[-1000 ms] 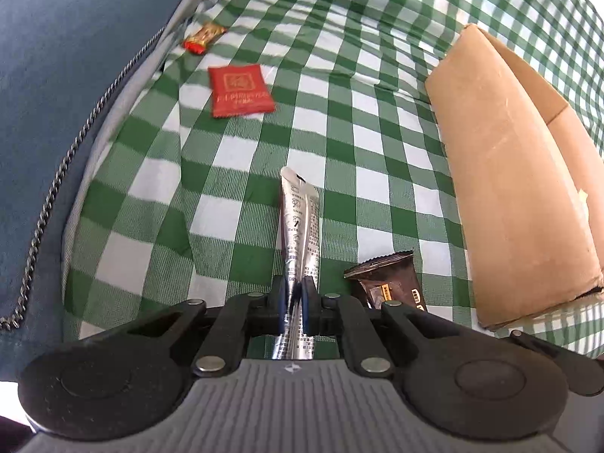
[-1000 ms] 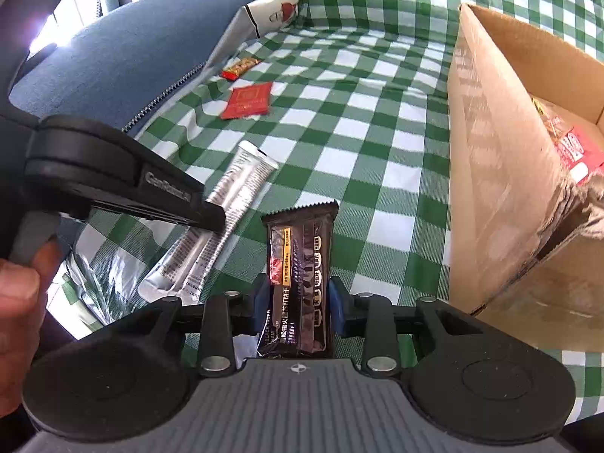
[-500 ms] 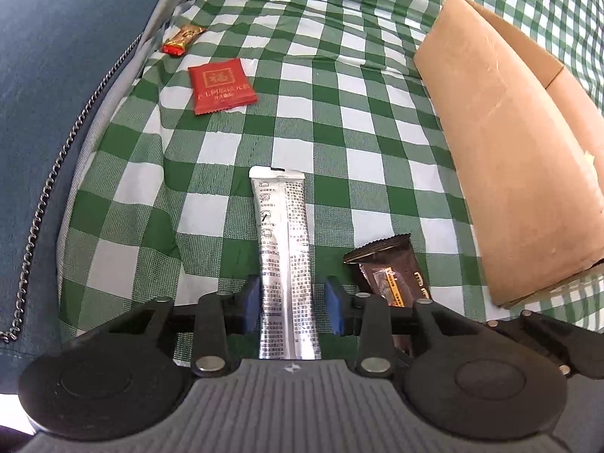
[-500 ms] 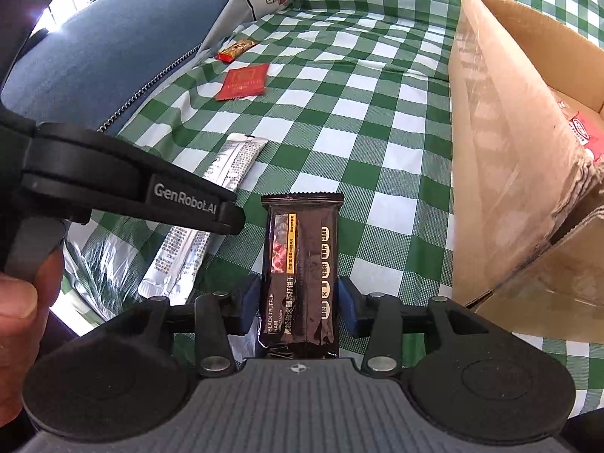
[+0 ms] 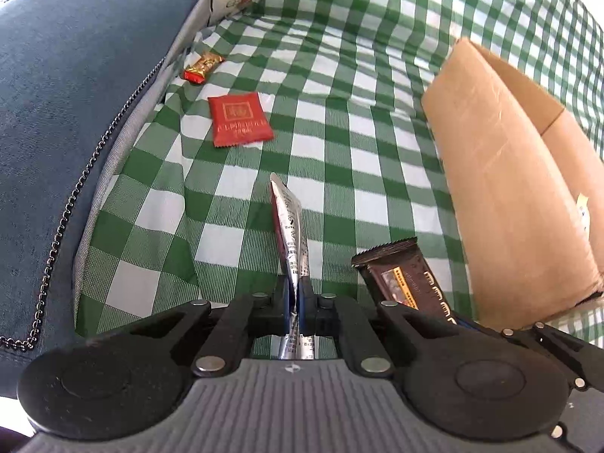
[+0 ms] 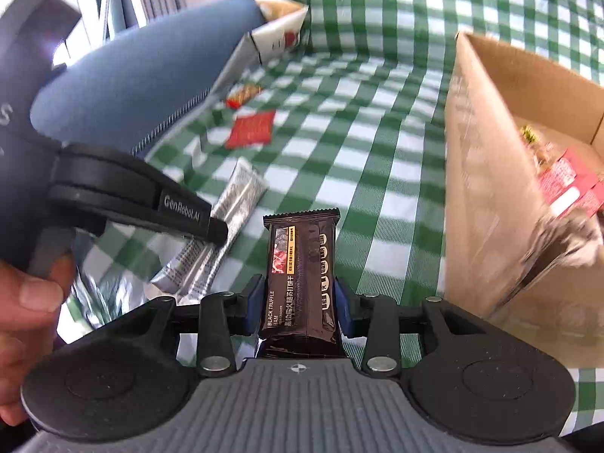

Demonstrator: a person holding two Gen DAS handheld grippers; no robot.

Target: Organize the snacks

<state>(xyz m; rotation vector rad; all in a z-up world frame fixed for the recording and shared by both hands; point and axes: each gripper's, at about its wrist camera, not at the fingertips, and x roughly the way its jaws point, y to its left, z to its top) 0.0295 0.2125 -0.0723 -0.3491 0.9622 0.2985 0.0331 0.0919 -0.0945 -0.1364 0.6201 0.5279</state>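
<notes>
A green-and-white checked cloth (image 5: 339, 173) covers the work surface, with a blue cushion (image 5: 75, 113) along its left edge. Nearest, the left gripper (image 5: 296, 309) has just closed and now pinches a silver packet (image 5: 290, 226), which stands on edge between the pads. Just to its right, the right gripper (image 6: 300, 302) has been closing too, and its pads sit against the sides of a dark brown snack bar (image 6: 302, 264), which looks lifted a little off the cloth. A hand (image 6: 26, 321) holds the left tool at the edge of the right wrist view.

Farther out, a red sachet (image 5: 239, 119) lies flat on the cloth, and beyond it a small red-and-gold candy (image 5: 202, 68) rests near the cushion seam. To the right stands an open cardboard box (image 6: 487, 188) with pink packets (image 6: 566, 185) already inside.

The step in hand seems to be the pickup of two snacks at once. Next, each must probably be carried over the box wall and released inside; the thin packet may slip or fold, so the pinch should hold until it is over the opening.
</notes>
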